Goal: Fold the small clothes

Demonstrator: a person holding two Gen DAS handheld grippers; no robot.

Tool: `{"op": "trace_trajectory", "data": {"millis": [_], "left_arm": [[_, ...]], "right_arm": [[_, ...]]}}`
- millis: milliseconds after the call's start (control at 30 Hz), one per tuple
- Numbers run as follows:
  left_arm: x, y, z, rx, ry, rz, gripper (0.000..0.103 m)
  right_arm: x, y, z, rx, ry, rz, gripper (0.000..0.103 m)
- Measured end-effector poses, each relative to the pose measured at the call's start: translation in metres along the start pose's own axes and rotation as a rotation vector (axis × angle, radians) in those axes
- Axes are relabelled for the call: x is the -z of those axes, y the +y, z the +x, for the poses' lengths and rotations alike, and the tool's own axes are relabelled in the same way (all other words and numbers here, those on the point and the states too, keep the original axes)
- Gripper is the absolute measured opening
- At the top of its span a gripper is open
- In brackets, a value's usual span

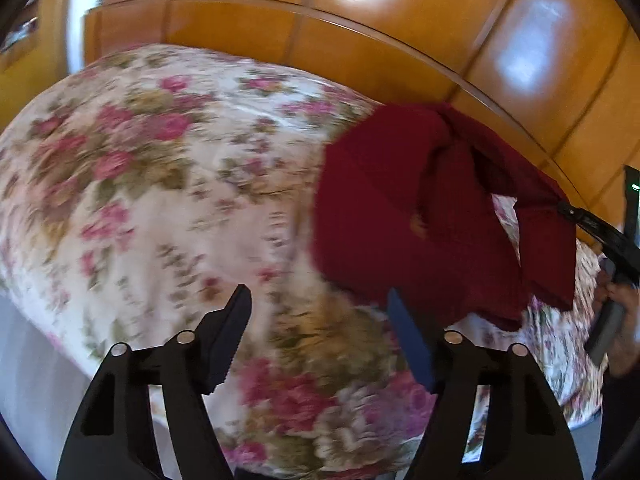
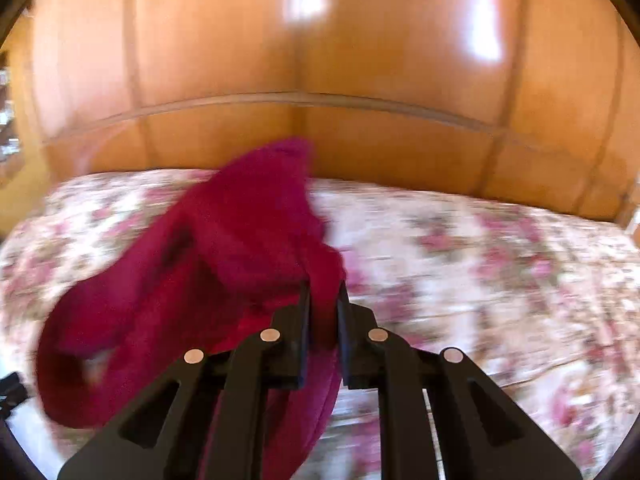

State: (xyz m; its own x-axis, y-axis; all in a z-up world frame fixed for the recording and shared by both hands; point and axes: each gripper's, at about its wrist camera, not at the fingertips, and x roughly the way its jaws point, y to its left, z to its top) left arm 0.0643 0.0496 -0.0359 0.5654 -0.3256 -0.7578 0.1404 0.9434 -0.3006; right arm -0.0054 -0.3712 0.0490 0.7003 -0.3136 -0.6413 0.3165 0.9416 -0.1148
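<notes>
Cloth grips the eye first — a red garment (image 2: 192,280) pinched between the closed jaws of the right gripper (image 2: 323,292), hanging above the floral bedspread (image 2: 480,264). The left gripper (image 1: 320,320) gapes empty, the garment up and to its right.

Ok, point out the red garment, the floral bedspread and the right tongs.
red garment (image 1: 372,208), left wrist view, on its broad front panel.
floral bedspread (image 1: 160,168), left wrist view, on bare printed fabric.
right tongs (image 2: 323,304), right wrist view, between the fingertips, clamped on the garment.
</notes>
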Motion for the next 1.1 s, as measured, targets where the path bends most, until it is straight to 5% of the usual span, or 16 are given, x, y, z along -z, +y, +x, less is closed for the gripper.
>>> {"op": "trace_trajectory", "data": {"millis": [200,267,333,467,533,700,800,867,900,933,1100], "left_arm": [[-0.013,-0.025,0.039,-0.001,0.054,0.081,0.069],[-0.015,-0.027,0.061,-0.004,0.105,0.096,0.033],[-0.017,-0.022,0.070,-0.003,0.134,0.079,0.012],[-0.043,-0.006,0.066,-0.061,0.073,0.077,0.007],[-0.069,0.011,0.065,-0.140,0.031,0.060,0.007],[-0.150,0.068,0.066,-0.334,-0.070,-0.072,0.007],[-0.190,0.095,0.058,-0.409,-0.132,-0.183,0.010],[-0.202,0.101,0.049,-0.399,-0.157,-0.217,0.039],[-0.204,0.102,0.042,-0.398,-0.184,-0.237,0.069],[-0.203,0.100,0.036,-0.395,-0.223,-0.243,0.076],[-0.171,0.065,0.035,-0.326,-0.205,-0.125,0.076]], "right_arm": [[-0.010,-0.079,0.057,0.286,0.067,0.039,0.010],[-0.014,-0.105,0.076,0.348,0.101,0.079,0.010],[-0.015,-0.124,0.096,0.421,0.137,0.077,0.010],[-0.012,-0.145,0.131,0.444,0.216,0.089,0.011],[-0.009,-0.150,0.140,0.431,0.236,0.100,0.019],[-0.002,-0.150,0.123,0.390,0.215,0.129,0.056],[0.005,-0.138,0.090,0.296,0.177,0.129,0.070],[0.013,-0.124,0.065,0.226,0.162,0.130,0.071],[0.017,-0.115,0.054,0.158,0.166,0.134,0.071],[0.024,-0.103,0.042,0.064,0.175,0.138,0.071],[0.073,-0.023,0.007,-0.439,0.337,0.167,0.064]]}}
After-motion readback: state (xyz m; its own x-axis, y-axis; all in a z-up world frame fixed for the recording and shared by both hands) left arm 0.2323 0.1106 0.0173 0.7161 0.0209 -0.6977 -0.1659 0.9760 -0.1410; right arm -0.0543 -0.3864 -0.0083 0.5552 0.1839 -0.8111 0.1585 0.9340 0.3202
